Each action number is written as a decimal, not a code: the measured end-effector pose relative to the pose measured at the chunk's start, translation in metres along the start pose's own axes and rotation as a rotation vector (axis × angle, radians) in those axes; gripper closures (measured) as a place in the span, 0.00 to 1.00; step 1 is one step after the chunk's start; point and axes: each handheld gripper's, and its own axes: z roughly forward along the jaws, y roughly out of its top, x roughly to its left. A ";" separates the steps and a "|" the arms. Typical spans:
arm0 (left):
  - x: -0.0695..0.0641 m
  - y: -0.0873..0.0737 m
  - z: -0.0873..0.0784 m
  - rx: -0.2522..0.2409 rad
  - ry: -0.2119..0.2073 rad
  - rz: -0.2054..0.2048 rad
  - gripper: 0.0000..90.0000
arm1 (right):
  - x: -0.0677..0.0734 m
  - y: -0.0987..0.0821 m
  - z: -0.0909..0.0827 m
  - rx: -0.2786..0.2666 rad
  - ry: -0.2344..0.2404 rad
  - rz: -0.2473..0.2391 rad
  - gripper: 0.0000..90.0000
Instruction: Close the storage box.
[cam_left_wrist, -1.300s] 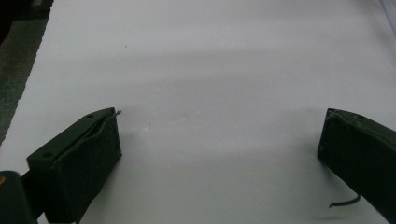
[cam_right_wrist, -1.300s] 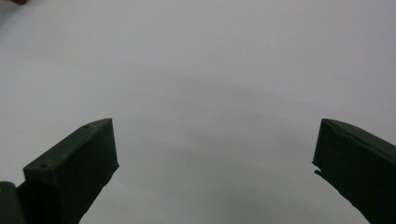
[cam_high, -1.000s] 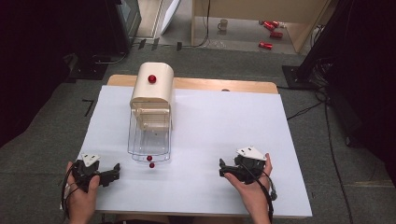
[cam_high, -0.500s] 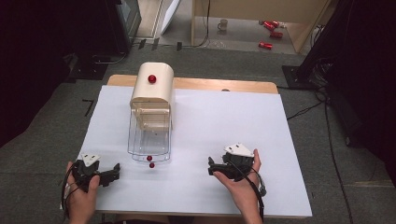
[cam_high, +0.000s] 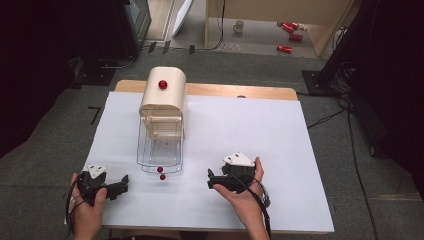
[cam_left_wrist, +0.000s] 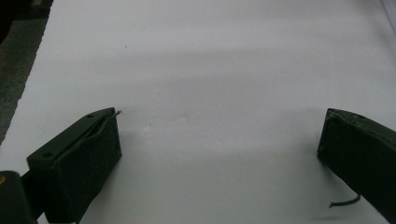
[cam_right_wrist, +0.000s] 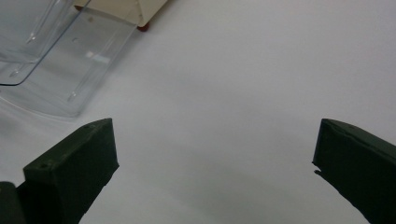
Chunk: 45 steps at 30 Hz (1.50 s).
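Observation:
A cream box (cam_high: 162, 102) with a red knob (cam_high: 162, 84) on top stands at the back left of the white table (cam_high: 250, 135). Clear plastic drawers (cam_high: 160, 150) stick out of its front, with two small red knobs (cam_high: 161, 173) at their near edge. My right gripper (cam_high: 210, 179) rests open on the table, to the right of those knobs and pointing left. In the right gripper view (cam_right_wrist: 215, 149) the jaws stand wide apart over bare table, with the clear drawers (cam_right_wrist: 56, 70) at upper left. My left gripper (cam_high: 122, 183) lies open near the front left, its jaws wide (cam_left_wrist: 219, 140) with nothing between them.
The table's wooden back edge (cam_high: 225, 91) shows behind the white sheet. On the floor beyond lie red cans (cam_high: 290, 36) and a mug (cam_high: 239, 26). Cables (cam_high: 330, 117) run along the floor at the right. Dark stands flank both sides.
My right gripper has slid left across the table, closer to the drawers' front. The left gripper and the box have stayed put.

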 end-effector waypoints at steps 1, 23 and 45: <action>0.000 0.000 0.000 0.000 0.000 0.000 0.00 | 0.002 0.001 0.001 0.000 0.004 -0.004 0.00; 0.000 0.000 0.000 0.000 0.000 -0.001 0.00 | 0.054 0.010 0.018 -0.001 0.093 -0.065 0.00; 0.000 0.000 0.000 0.002 -0.001 -0.002 0.00 | 0.106 0.012 0.021 -0.095 0.174 -0.067 0.34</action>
